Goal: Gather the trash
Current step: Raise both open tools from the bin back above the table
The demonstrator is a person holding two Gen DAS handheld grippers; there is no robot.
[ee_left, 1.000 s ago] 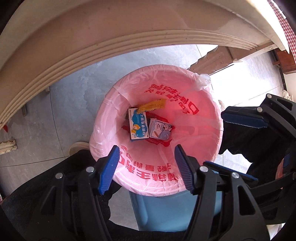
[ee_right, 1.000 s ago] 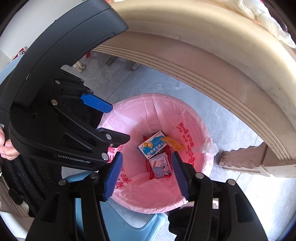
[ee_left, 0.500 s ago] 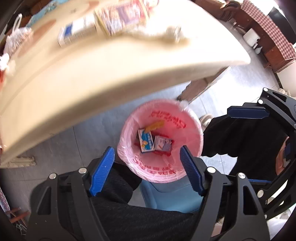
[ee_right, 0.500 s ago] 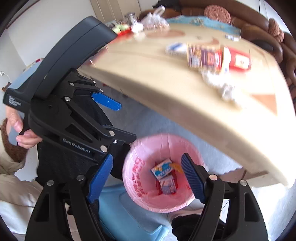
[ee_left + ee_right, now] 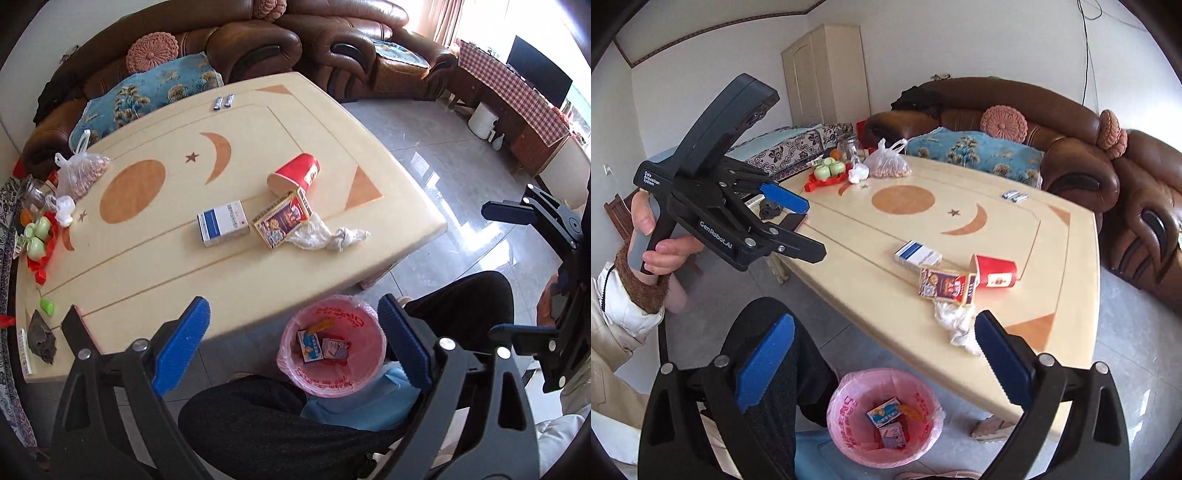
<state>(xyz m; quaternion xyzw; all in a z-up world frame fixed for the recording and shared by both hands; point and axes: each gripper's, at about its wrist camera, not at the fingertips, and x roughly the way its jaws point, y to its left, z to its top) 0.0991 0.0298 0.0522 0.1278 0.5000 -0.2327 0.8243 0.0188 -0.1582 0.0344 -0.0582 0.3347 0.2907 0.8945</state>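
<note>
Trash bin [image 5: 364, 373] below opening left gripper [image 5: 291, 343]

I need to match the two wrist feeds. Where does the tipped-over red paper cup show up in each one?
Left wrist: red cup lies on its side just above picture centre, on the table, behind the patterned box.
Right wrist: red cup lies right of centre, beside the same box.
Shared landmark: the crescent moon inlay.

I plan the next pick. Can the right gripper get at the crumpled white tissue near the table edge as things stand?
Probably yes. The right gripper is empty, its jaws opening, and the crumpled white tissue lies uncovered near the beige wooden table's edge, touching only the colourful printed carton.
</note>
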